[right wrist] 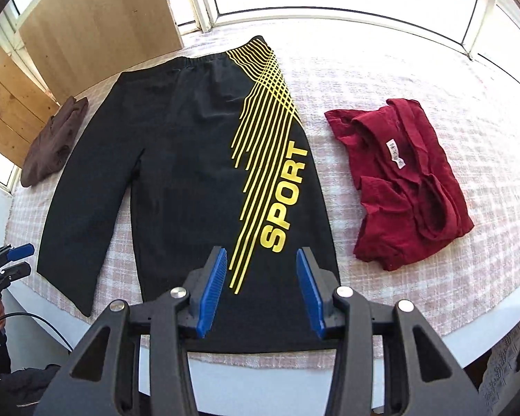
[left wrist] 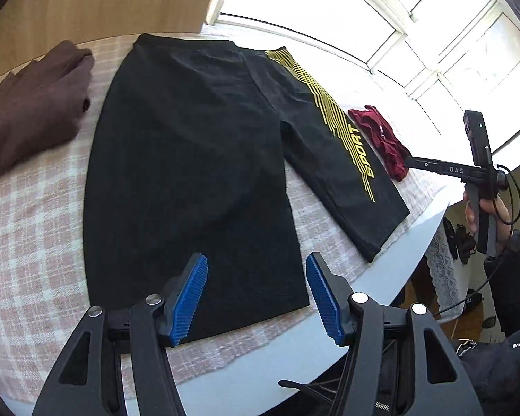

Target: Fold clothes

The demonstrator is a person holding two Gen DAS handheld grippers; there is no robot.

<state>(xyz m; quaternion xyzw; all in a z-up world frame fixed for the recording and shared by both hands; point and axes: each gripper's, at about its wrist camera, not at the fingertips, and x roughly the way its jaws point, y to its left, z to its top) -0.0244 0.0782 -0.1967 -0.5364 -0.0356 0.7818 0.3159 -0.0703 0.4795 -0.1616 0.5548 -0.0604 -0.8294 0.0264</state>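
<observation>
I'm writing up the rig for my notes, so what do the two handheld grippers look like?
Both match: the left gripper and right gripper have black plastic linkage frames with triangular cutouts, silver round pivot pins, and ribbed blue pads on the fingers. Seen side-on, the right one carries white "DAS" lettering and a black cable; the person's sleeve is dark.

Black shorts [right wrist: 176, 159] carry yellow stripes and a yellow "SPORT" print [right wrist: 283, 197]. The cloth [right wrist: 381, 69] on the desk is pink-and-white checked. One garment [right wrist: 405, 180] is dark red, another [right wrist: 53, 142] brown. Blue pads [right wrist: 211, 294] line black fingers.
</observation>
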